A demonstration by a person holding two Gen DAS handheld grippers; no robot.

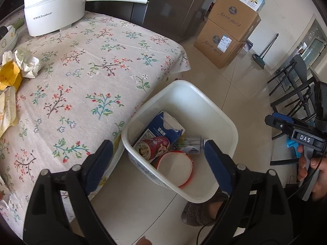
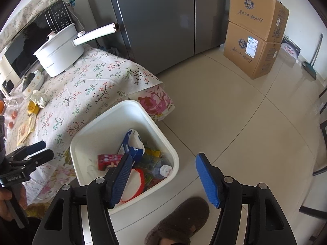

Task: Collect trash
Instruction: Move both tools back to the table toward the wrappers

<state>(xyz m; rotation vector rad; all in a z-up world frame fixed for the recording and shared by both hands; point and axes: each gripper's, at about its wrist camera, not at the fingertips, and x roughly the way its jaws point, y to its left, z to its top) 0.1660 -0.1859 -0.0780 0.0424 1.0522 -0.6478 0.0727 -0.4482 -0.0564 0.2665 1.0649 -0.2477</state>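
Note:
A white trash bin (image 1: 222, 114) (image 2: 96, 126) stands on the floor beside the table. Inside lie a blue carton (image 1: 161, 126) (image 2: 130, 140), a red can (image 1: 155, 145), a red-rimmed cup (image 1: 175, 167) (image 2: 137, 177) and a plastic bottle (image 2: 163, 169). My left gripper (image 1: 158, 157) is open and empty above the bin. My right gripper (image 2: 163, 175) is open and empty over the bin's near edge; it also shows in the left wrist view (image 1: 286, 126). Crumpled white paper (image 1: 27, 63) (image 2: 38, 98) and yellow wrappers (image 1: 10, 77) (image 2: 33, 107) lie on the floral tablecloth (image 1: 92, 71).
A white electric pot (image 1: 55, 12) (image 2: 59, 57) stands at the table's far end, a microwave (image 2: 30, 45) behind it. A grey fridge (image 2: 163, 20) and stacked cardboard boxes (image 1: 226, 32) (image 2: 255, 32) stand beyond. Black chairs (image 1: 292, 85) are right. A slippered foot (image 2: 179, 222) is by the bin.

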